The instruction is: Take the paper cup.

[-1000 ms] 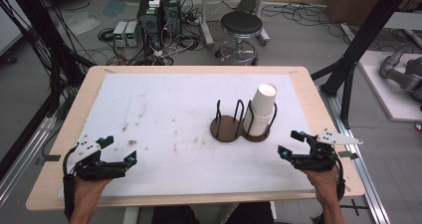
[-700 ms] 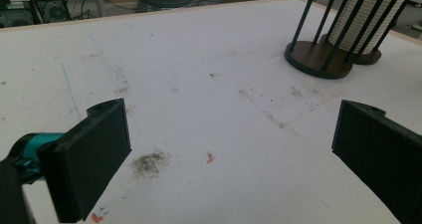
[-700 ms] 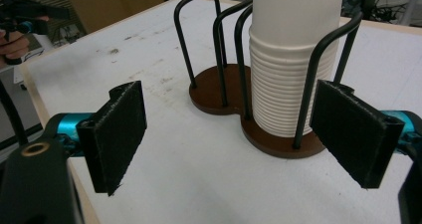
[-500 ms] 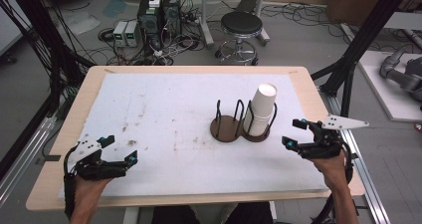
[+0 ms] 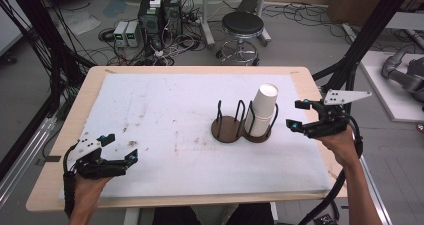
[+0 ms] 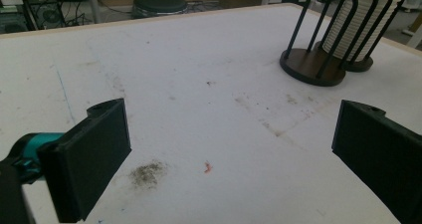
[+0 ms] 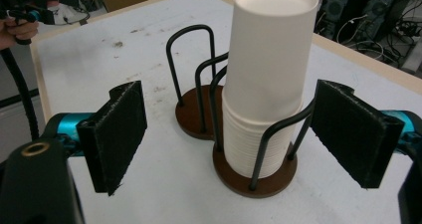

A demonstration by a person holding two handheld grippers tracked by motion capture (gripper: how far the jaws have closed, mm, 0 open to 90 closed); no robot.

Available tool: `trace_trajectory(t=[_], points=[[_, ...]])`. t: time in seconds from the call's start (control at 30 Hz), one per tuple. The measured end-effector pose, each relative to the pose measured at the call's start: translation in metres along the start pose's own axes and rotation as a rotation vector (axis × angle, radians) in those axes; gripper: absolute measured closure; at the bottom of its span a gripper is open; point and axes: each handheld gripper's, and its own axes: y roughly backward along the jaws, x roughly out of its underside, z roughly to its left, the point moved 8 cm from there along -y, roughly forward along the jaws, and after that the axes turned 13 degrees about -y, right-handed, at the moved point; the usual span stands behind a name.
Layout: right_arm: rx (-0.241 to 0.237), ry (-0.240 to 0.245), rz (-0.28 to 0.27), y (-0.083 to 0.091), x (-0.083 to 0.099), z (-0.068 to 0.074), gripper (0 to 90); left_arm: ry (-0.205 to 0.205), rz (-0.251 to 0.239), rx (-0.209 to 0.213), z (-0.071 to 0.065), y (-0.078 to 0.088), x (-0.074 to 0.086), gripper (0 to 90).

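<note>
A stack of white paper cups (image 5: 263,110) (image 7: 266,84) (image 6: 366,27) stands in the right bay of a dark two-bay wire holder (image 5: 235,127) (image 7: 199,112) (image 6: 313,67); the left bay is bare. My right gripper (image 5: 298,116) (image 7: 246,134) hovers open just right of the stack, jaws either side of it without touching. My left gripper (image 5: 117,150) (image 6: 234,154) rests open near the table's front left, nothing between its jaws.
The white mat (image 5: 165,115) on the wooden table (image 5: 75,97) has smudges and a dark stain (image 6: 146,173). Behind the table stand a stool (image 5: 242,25) and computer boxes (image 5: 160,15). Black frame posts (image 5: 367,30) rise at both sides.
My right gripper has risen and moved left toward the cup stack, now pointing at it. The left gripper has stayed put.
</note>
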Motion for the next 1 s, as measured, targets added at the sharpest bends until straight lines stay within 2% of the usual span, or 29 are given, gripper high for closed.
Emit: trace_trajectory(t=[0.03, 0.1, 0.3, 0.73, 0.83, 0.93, 1.0], points=[[0.0, 0.0, 0.0, 0.0, 0.0, 0.0, 15.3, 0.0, 0.0, 0.0, 0.0, 0.0, 0.0, 1.8], [-0.003, 0.021, 0.036, -0.001, -0.012, -0.005, 15.3, -0.001, 0.0, -0.001, 0.001, 0.0, 0.0, 1.8], [-0.013, 0.033, 0.065, 0.0, -0.032, -0.014, 15.3, -0.004, -0.004, 0.004, 0.0, 0.0, -0.002, 1.8], [-0.022, 0.066, 0.154, -0.003, -0.063, -0.018, 15.3, -0.017, 0.008, 0.018, -0.004, -0.005, -0.001, 1.8], [-0.009, 0.08, 0.203, -0.009, -0.07, -0.021, 15.3, -0.022, 0.014, 0.022, -0.004, -0.005, -0.001, 1.8], [-0.014, 0.094, 0.225, -0.013, -0.076, -0.02, 15.3, -0.022, 0.014, 0.024, -0.004, -0.006, 0.0, 1.8], [0.001, 0.095, 0.256, -0.018, -0.079, -0.022, 15.3, -0.026, 0.018, 0.025, -0.005, -0.007, 0.0, 1.8]])
